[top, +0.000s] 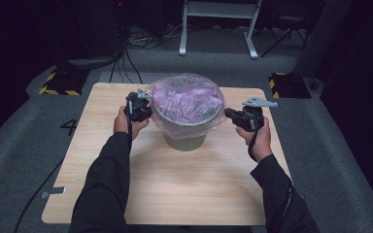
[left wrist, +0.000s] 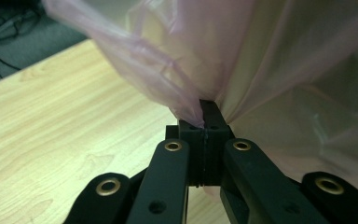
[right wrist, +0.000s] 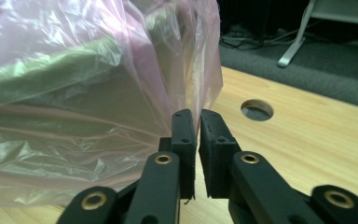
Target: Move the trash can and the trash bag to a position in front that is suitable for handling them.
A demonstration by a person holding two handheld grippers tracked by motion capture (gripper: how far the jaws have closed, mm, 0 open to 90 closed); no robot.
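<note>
The bin [top: 186, 130] stands on the table [top: 175, 194] toward its far edge, midway between the left and right edges. A pink plastic bag [top: 187, 99] lines it, with the bag's mouth folded out over the rim and hanging down the outside wall.

Left gripper [top: 141, 109]: at the bin's left side. In the left gripper view its jaws are pressed together with a gathered pinch of the bag [left wrist: 186, 100] caught between the tips.

Right gripper [top: 233, 115]: at the bin's right side. In the right gripper view the jaws stand almost together, a narrow slit visible between them, with the hanging edge of the bag [right wrist: 200, 88] running down into that slit. Whether the film is firmly nipped there cannot be told.

Handling assessment: the bag is thin, light, soft film, crinkled and likely slippery; it will stretch or tear under a sharp pull and offers no stiffness. The bin looks rigid and light, and may shift or tip if the film is pulled to one side only. Best hold is on the loose overhang below the rim, a bunched fold and not a single layer, with both sides drawn evenly.
</note>
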